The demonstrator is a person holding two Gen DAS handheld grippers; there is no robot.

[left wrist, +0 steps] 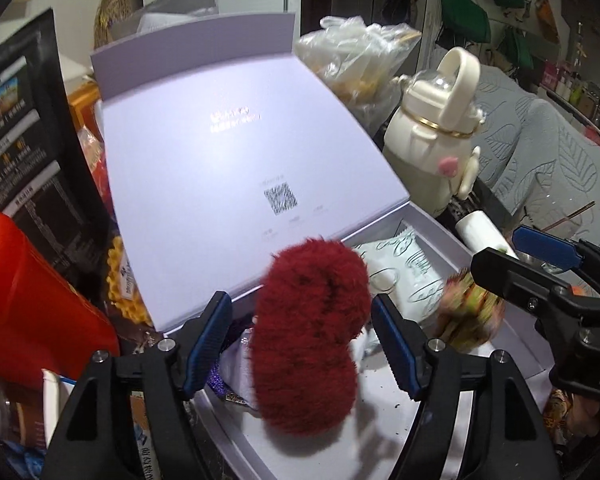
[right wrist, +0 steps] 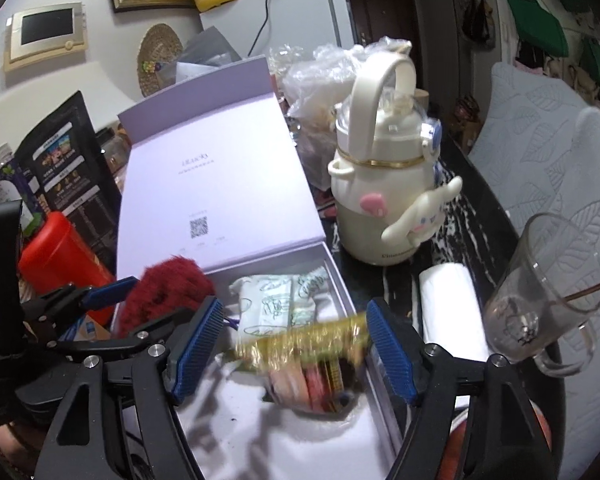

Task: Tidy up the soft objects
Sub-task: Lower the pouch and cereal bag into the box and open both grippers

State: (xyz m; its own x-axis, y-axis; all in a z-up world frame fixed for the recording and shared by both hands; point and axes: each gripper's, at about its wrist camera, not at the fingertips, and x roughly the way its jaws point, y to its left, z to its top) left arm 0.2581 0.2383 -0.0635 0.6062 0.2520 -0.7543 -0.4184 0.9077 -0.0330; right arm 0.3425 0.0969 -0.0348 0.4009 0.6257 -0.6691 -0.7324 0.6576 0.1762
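A pale lilac gift box stands open with its lid raised behind it; it also shows in the right wrist view. A fluffy dark red soft item hangs blurred between the spread fingers of my left gripper, over the box. My right gripper is open above the box; a blurred gold-and-red snack packet is between its fingers, apparently falling. White-green sachets lie in the box.
A cream cartoon kettle-shaped bottle stands right of the box. A white roll and a glass mug are on the right. A red container and a black pouch stand on the left. Plastic bags lie behind.
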